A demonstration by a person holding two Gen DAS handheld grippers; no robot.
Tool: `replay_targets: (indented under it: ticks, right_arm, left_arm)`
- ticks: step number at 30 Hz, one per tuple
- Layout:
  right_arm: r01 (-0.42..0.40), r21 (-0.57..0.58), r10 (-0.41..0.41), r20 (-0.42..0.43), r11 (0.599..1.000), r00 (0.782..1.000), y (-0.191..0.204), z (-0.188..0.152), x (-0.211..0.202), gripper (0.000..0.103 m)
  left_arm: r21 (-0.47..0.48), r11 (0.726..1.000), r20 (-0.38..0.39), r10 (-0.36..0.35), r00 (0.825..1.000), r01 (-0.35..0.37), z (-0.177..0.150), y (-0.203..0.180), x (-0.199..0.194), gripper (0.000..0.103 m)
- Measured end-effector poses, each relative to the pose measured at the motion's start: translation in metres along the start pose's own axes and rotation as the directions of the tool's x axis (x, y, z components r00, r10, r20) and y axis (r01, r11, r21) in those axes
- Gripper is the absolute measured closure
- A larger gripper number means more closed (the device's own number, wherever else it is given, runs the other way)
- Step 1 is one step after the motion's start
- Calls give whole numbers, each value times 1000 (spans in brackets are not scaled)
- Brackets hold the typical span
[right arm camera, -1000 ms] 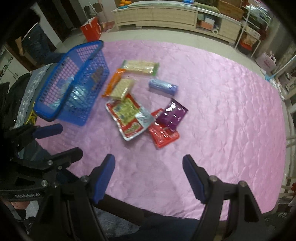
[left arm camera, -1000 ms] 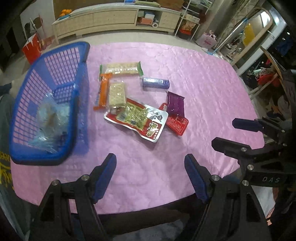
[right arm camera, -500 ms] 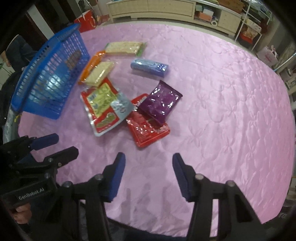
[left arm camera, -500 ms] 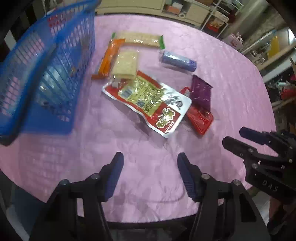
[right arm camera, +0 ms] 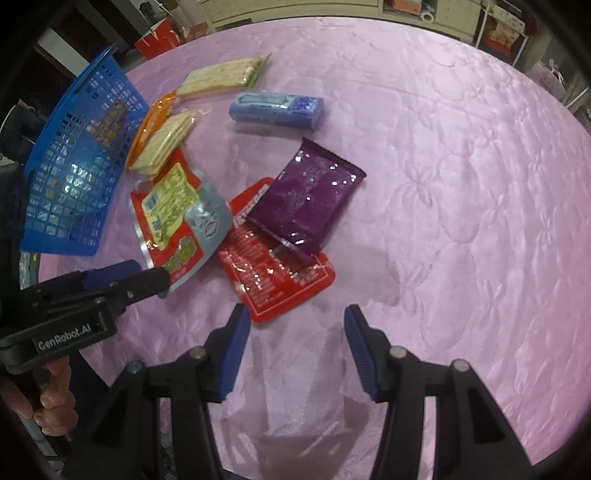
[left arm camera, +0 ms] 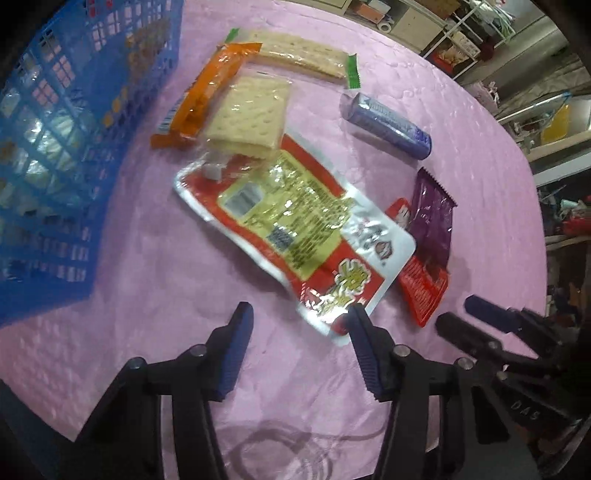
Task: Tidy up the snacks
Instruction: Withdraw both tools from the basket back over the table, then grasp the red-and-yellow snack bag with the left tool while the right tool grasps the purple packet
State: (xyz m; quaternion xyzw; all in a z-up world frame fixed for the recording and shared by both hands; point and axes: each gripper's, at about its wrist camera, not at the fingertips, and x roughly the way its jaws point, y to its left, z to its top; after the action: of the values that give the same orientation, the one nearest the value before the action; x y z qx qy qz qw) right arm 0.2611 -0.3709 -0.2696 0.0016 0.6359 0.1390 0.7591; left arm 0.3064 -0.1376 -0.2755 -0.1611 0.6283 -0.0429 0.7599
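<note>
Several snack packs lie on the pink tablecloth (left arm camera: 147,280). A large red and white pouch (left arm camera: 295,236) lies just ahead of my open, empty left gripper (left arm camera: 299,317). A purple packet (right arm camera: 306,195) overlaps a red packet (right arm camera: 277,273), right in front of my open, empty right gripper (right arm camera: 295,317). A blue roll (right arm camera: 277,109), a cracker pack (left arm camera: 251,114), an orange stick pack (left arm camera: 207,92) and a long green-ended cracker pack (left arm camera: 295,53) lie farther back. The blue basket (left arm camera: 55,155) stands at the left and holds some clear-wrapped items.
The right gripper's fingers (left arm camera: 476,332) show at the lower right of the left wrist view; the left gripper's fingers (right arm camera: 122,280) show at the left of the right wrist view. Shelves and cabinets (left arm camera: 406,22) stand beyond the table.
Both grippers have moved forward and down toward the snack pile. The left now sits at the large pouch's near edge, the right at the red packet. Both stay open.
</note>
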Motion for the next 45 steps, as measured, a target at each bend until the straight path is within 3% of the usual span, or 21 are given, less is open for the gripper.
replay_targets:
  ticks: [5, 8, 14, 29, 34, 40, 45]
  right_arm:
    - [-13, 28, 13, 0, 1000, 1000, -8, 4, 1, 45]
    - [-19, 52, 19, 8, 998, 1000, -16, 10, -1, 45]
    - [-26, 92, 24, 18, 995, 1000, -31, 24, -8, 45]
    - [-78, 300, 94, -40, 951, 995, -51, 79, 14, 45]
    - [-122, 403, 149, -36, 907, 988, -65, 96, 18, 44]
    - [-41, 411, 72, -59, 911, 996, -59, 121, 25, 40]
    - [54, 344, -22, -98, 937, 995, -38, 135, 30, 40]
  left_arm:
    - [7, 1000, 7, 13, 1000, -14, 8, -8, 0, 55]
    - [5, 1000, 7, 10, 1000, -10, 9, -11, 4, 82]
    - [-21, 1000, 18, 12, 1000, -12, 13, -5, 5, 99]
    - [102, 991, 29, 88, 996, -91, 22, -22, 3, 101]
    - [132, 986, 30, 98, 995, -101, 30, -27, 6, 101]
    - [162, 980, 39, 107, 993, -112, 44, -32, 10, 101]
    - [192, 975, 59, 105, 993, -115, 52, -36, 7, 102]
